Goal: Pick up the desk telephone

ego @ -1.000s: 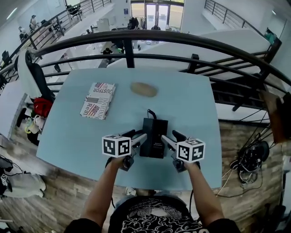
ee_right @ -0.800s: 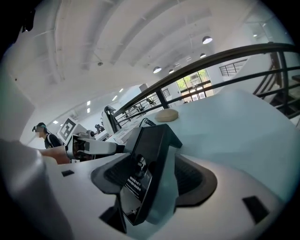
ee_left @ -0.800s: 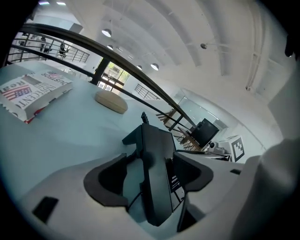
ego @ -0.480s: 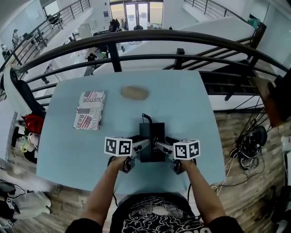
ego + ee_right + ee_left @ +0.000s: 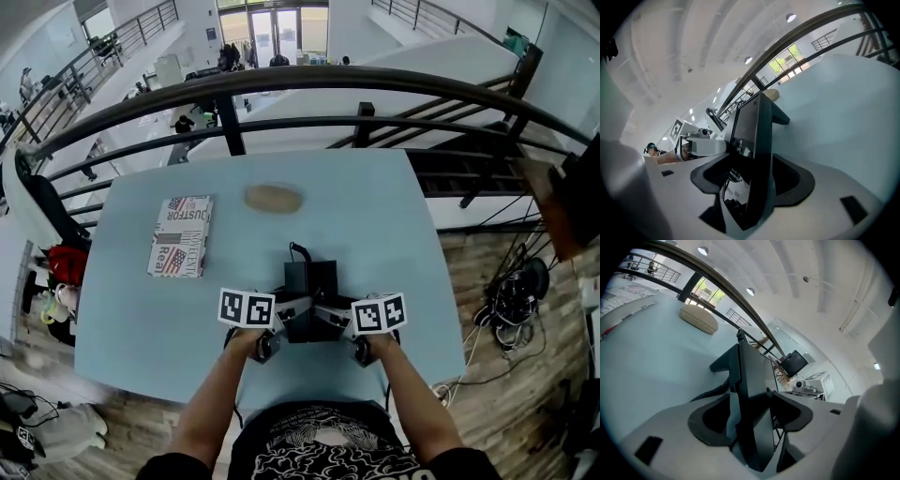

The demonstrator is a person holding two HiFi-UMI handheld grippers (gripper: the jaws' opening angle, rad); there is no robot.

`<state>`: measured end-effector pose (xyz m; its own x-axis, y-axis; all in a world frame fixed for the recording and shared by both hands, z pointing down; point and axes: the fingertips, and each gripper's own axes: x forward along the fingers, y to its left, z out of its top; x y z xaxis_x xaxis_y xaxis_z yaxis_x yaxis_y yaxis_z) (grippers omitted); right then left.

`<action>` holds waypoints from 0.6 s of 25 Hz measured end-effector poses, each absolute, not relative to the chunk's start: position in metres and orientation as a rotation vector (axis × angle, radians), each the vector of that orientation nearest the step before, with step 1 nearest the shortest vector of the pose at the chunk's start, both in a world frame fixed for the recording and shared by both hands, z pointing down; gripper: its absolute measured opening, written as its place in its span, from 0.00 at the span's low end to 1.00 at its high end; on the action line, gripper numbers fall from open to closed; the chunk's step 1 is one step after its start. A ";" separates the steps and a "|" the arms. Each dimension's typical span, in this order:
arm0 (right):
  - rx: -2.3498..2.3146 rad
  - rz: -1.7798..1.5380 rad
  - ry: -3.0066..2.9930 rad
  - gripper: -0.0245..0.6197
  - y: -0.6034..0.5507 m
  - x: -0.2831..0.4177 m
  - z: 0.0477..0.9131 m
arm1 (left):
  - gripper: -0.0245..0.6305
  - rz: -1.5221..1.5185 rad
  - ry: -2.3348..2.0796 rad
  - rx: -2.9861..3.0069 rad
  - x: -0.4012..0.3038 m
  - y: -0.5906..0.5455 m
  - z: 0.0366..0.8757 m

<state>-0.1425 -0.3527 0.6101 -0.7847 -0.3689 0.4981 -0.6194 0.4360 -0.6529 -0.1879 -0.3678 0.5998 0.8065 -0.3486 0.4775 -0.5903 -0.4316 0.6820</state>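
The black desk telephone [image 5: 310, 279] lies on the light blue table [image 5: 384, 216], near its front edge, with a cable [image 5: 298, 251] at its far end. My left gripper [image 5: 294, 310] reaches in from the left and my right gripper [image 5: 328, 313] from the right, both at the phone's near end. In the left gripper view the phone's [image 5: 751, 376] thin edge stands between the jaws of that gripper [image 5: 750, 430], and its coiled cord [image 5: 711, 391] trails beside it. The right gripper [image 5: 751, 187] likewise straddles the phone's [image 5: 753, 124] edge, jaws wide. I see no firm squeeze from either.
A printed booklet [image 5: 178, 235] lies at the table's left. A beige oval object [image 5: 274, 198] sits at the far middle, also in the left gripper view [image 5: 698, 318]. A dark curved railing [image 5: 300, 81] runs behind the table. Cables lie on the wooden floor at right [image 5: 511, 314].
Both grippers have sunk and closed in from either side of the phone onto its near end; their marker cubes stand closer together. The phone stays on the table.
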 end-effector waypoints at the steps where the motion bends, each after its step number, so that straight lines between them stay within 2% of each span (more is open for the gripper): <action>1: 0.846 1.278 -2.408 0.47 -0.352 -0.144 0.610 | 0.47 0.339 -0.689 2.070 -0.187 -0.367 0.600; 4: 0.831 1.292 -2.405 0.46 -0.353 -0.145 0.610 | 0.36 0.308 -0.676 2.064 -0.184 -0.365 0.598; 15: 0.837 1.309 -2.421 0.44 -0.352 -0.145 0.609 | 0.35 0.238 -0.773 2.042 -0.186 -0.362 0.595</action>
<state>-0.1454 -0.3524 0.6090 -0.7988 -0.3620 0.4805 -0.6002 0.4267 -0.6765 -0.1857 -0.3623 0.5955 0.7851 -0.4306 0.4452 -0.6066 -0.3890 0.6934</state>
